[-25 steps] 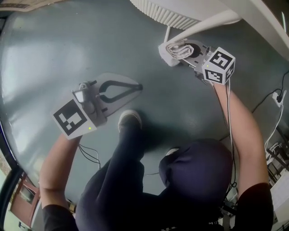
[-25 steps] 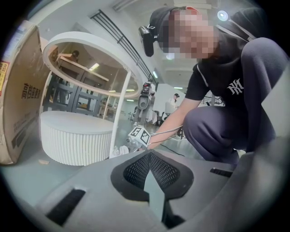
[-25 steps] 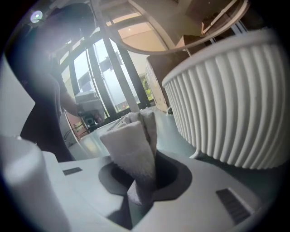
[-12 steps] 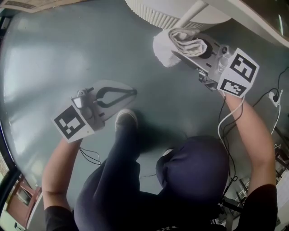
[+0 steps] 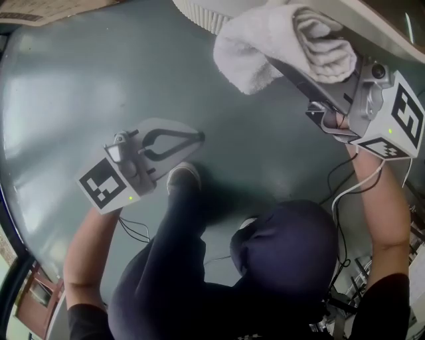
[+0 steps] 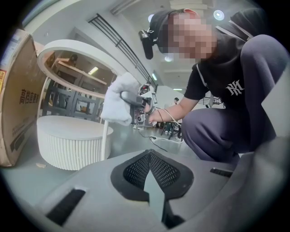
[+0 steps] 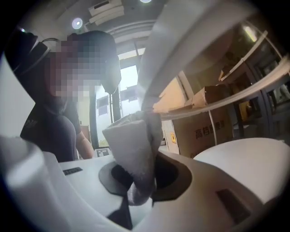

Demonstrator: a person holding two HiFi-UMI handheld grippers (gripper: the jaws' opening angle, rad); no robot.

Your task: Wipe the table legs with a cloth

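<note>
My right gripper (image 5: 302, 53) is shut on a rolled white cloth (image 5: 275, 43), high up by the underside of the white table top (image 5: 378, 23). The right gripper view has the cloth (image 7: 133, 145) pressed against the slanted white table leg (image 7: 170, 50). In the left gripper view, the cloth (image 6: 118, 99) wraps the upper part of the thin leg (image 6: 106, 140). Low over the grey floor, my left gripper (image 5: 196, 136) is shut with nothing in it; its tips (image 6: 149, 156) meet.
A round white ribbed stand (image 5: 199, 10) sits on the floor under the table, also seen in the left gripper view (image 6: 68, 140). A cardboard box (image 6: 18, 95) stands at the left. Cables (image 5: 345, 182) trail on the floor at right. The person's shoe (image 5: 182, 176) rests near my left gripper.
My right gripper has risen along the table leg with the cloth, coming much closer to the head camera. The left gripper has hardly moved.
</note>
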